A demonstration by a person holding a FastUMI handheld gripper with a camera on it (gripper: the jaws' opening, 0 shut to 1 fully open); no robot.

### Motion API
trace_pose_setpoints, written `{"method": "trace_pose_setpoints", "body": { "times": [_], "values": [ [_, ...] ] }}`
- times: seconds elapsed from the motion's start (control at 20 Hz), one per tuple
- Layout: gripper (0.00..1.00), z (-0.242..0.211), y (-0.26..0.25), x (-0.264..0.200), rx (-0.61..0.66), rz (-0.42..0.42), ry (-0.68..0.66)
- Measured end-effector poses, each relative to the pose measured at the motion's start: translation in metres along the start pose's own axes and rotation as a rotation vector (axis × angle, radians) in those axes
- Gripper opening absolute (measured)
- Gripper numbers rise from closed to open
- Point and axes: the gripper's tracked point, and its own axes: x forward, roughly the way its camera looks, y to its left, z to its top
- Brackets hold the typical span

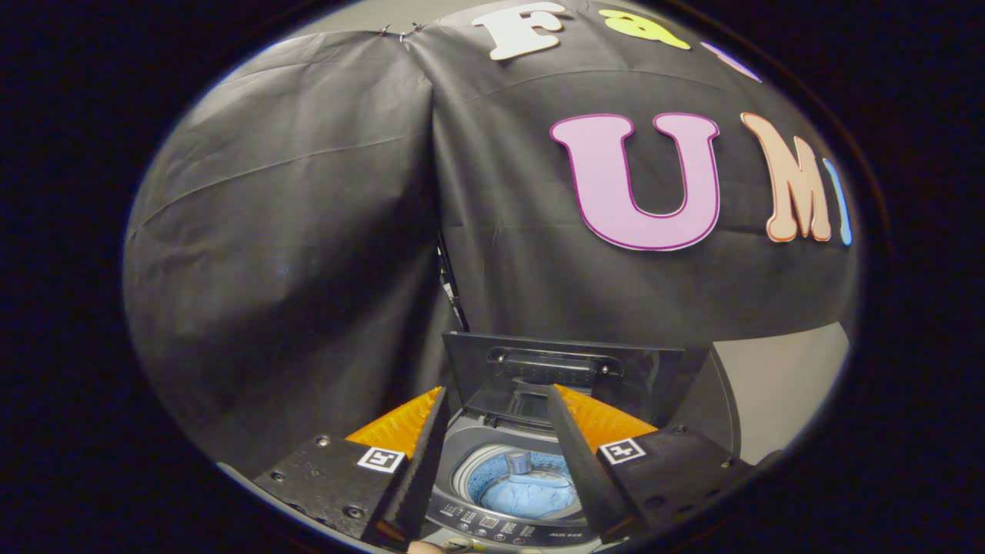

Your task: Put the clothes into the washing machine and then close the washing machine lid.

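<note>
- Two fingers of hand-held gripper spread apart, released, grasping nothing.
- Washer below and between fingers, small, grey, control panel along near edge.
- Lid raised upright behind drum opening, against black cloth wall.
- Blue clothes lying inside drum, seen between fingers.

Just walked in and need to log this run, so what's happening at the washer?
A person is holding the tool above a top-loading washer. Its fingers are apart with nothing between them. Light blue clothes already lie inside the drum, seen between the fingers. The lid stands upright at the back, just ahead of the fingertips, so closing it is not yet done.
</note>
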Motion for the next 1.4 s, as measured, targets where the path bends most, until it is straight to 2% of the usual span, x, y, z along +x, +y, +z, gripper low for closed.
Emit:
{"method": "trace_pose_setpoints", "body": {
  "times": [0.15,0.35,0.45,0.8,1.15,1.4],
  "values": [
    [0.79,0.000,-0.007,0.003,-0.004,-0.013,-0.001],
    [0.89,0.005,-0.015,0.010,-0.023,-0.037,-0.020],
    [0.98,0.009,-0.017,0.012,-0.026,-0.051,-0.031],
    [0.97,0.034,-0.035,0.046,-0.042,-0.114,-0.082],
    [0.96,0.099,-0.064,0.090,-0.136,-0.258,-0.289],
    [0.94,0.107,-0.083,0.127,-0.120,-0.328,-0.307]
  ]
}}
